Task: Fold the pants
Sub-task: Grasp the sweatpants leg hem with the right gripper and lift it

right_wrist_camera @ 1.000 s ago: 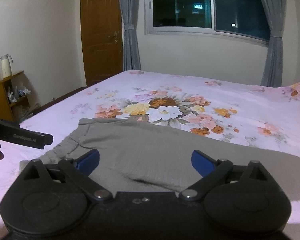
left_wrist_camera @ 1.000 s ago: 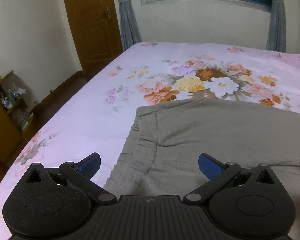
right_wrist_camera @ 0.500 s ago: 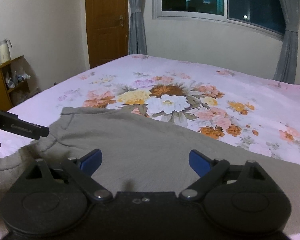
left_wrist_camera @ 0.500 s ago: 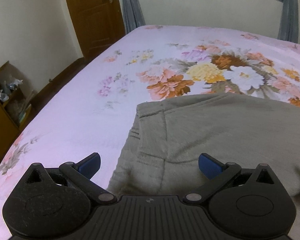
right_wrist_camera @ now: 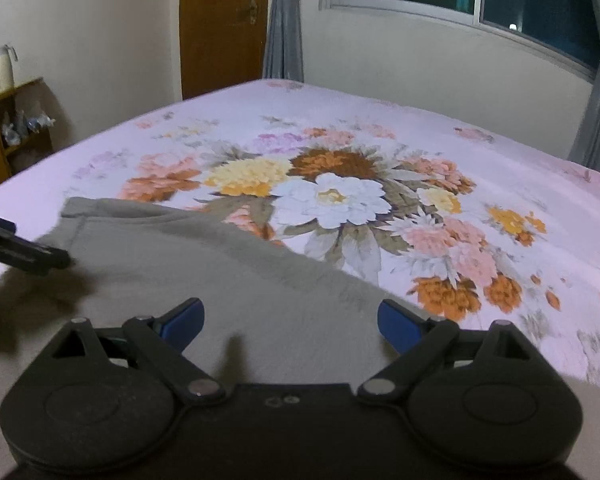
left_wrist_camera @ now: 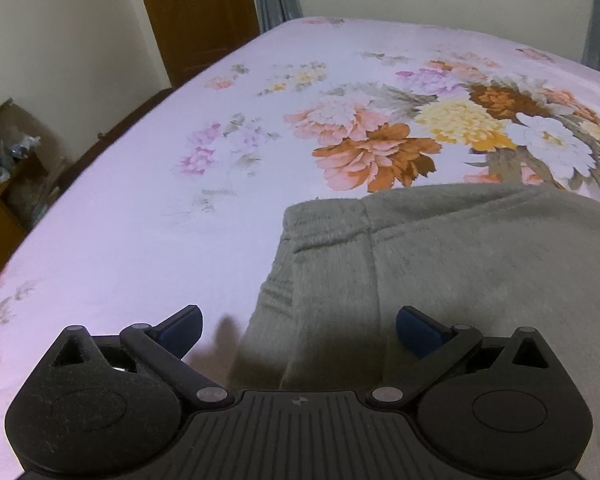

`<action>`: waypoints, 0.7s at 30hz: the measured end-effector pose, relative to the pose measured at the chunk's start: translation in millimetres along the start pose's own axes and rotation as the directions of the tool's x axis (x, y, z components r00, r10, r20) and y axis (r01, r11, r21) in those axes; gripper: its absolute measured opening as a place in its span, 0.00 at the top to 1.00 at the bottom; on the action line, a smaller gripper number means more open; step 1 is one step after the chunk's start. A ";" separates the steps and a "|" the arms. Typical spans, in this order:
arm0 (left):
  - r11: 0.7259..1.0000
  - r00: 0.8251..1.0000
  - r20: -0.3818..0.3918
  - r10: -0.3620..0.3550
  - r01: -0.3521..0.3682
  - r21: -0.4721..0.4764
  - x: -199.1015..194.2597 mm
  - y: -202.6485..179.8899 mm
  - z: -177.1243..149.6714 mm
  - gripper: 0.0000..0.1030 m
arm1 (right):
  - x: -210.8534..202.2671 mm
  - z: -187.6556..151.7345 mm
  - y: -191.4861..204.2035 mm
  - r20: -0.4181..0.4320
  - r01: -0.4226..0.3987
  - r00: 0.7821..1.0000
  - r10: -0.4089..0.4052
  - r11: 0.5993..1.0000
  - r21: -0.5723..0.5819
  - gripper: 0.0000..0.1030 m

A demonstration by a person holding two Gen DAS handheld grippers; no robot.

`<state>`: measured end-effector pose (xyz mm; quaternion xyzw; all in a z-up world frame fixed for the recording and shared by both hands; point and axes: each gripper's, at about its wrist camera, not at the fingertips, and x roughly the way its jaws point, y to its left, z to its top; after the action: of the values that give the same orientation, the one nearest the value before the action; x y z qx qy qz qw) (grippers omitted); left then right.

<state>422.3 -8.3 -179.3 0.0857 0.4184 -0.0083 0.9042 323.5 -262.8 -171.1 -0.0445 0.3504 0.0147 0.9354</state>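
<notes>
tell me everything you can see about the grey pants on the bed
The grey pants look like soft, fuzzy fleece, olive-grey. They lie flat on the floral bedsheet, stretching off to the right out of view. The end at the left shows a stitched band and a vertical seam, with small creases along its edge. The left gripper and right gripper are low over the cloth, jaws open; neither visibly pinches it. Their shadows fall on the fabric.
</notes>
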 end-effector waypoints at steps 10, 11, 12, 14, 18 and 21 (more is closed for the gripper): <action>0.997 0.997 -0.006 -0.071 0.071 -0.017 10.3 -2.7 -3.7 0.27 | 52.1 16.4 -11.5 -0.098 -0.004 0.995 -0.005 0.996 -0.085 0.25; 0.997 0.997 -0.008 -0.074 0.074 -0.020 9.1 -2.3 -4.1 0.30 | 56.0 16.3 -12.1 -0.123 -0.026 0.992 0.015 0.996 -0.091 0.37; 0.997 0.997 -0.008 -0.076 0.076 -0.021 7.9 -2.0 -4.3 0.34 | 56.2 15.9 -11.9 -0.133 -0.060 0.990 0.047 0.994 -0.094 0.54; 0.997 0.997 -0.007 -0.078 0.077 -0.023 5.7 -0.5 -4.8 0.37 | 52.9 16.7 -8.9 -0.144 -0.090 0.987 0.074 0.990 -0.107 0.83; 0.998 0.998 0.006 -0.064 0.064 -0.021 -4.1 -0.8 -6.7 0.46 | 27.0 14.8 -0.8 -0.105 -0.107 0.990 0.093 0.986 -0.131 0.93; 0.998 0.999 0.032 -0.044 0.046 -0.039 -20.8 3.9 -9.3 0.57 | -15.2 8.9 13.3 -0.030 -0.100 0.995 0.096 0.979 -0.177 0.94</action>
<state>402.1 -4.1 -168.9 0.0582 0.4063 -0.0217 0.9116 317.0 -248.6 -155.4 -0.1108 0.3594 0.0916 0.9221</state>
